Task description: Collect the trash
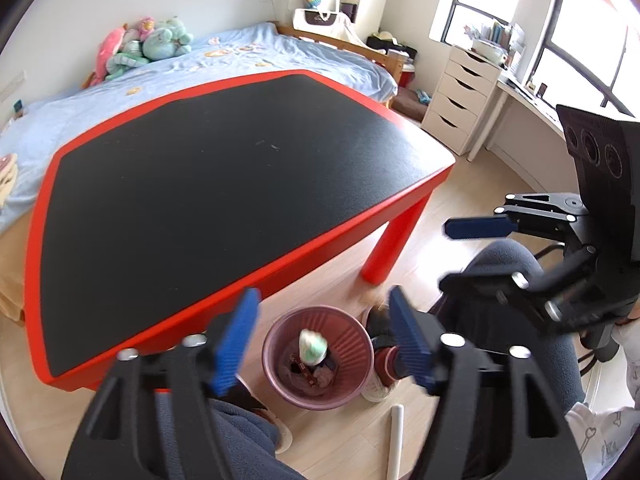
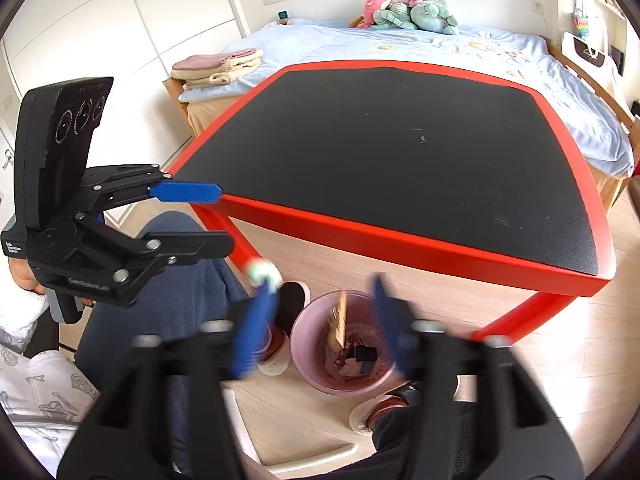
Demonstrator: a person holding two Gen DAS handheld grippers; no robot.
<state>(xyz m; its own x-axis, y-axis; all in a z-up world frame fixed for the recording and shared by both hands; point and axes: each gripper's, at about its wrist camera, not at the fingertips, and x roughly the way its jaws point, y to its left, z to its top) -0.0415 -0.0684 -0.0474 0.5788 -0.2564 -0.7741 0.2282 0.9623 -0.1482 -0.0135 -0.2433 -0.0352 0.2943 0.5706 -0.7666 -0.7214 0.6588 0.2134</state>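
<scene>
Left wrist view: the left hand-held gripper (image 1: 322,340) stood wide open with nothing between its blue pads, directly above the pink bin (image 1: 318,356) on the floor just beside the near edge of the red-rimmed surface (image 1: 224,168).
Trash, left side: a pale green-and-white crumpled piece (image 1: 313,347) showed inside the bin's outline, apparently released; whether it had landed or was in the air could not be told.
Right hand-held gripper: the right hand-held gripper (image 2: 320,324) was likewise spread wide and gripping nothing, also above the bin.
Trash, right side: a tan flat scrap (image 2: 339,322) hung blurred over the bin's mouth, probably falling in.
Bin contents: dark and reddish wrappers lay at the bottom.
Surface: its black top carried no trash in either view, so the collecting looked nearly finished.
Doing the step well: letting go only with the jaws centred over the bin's mouth, low and steady, would keep light scraps from drifting onto the floor beside the bin.
Only in the right wrist view: the tan scrap, folded towels on the bed beyond the surface, and the green-white piece seen beside the bin.
Only in the left wrist view: the white drawers and window far from the bin.
</scene>
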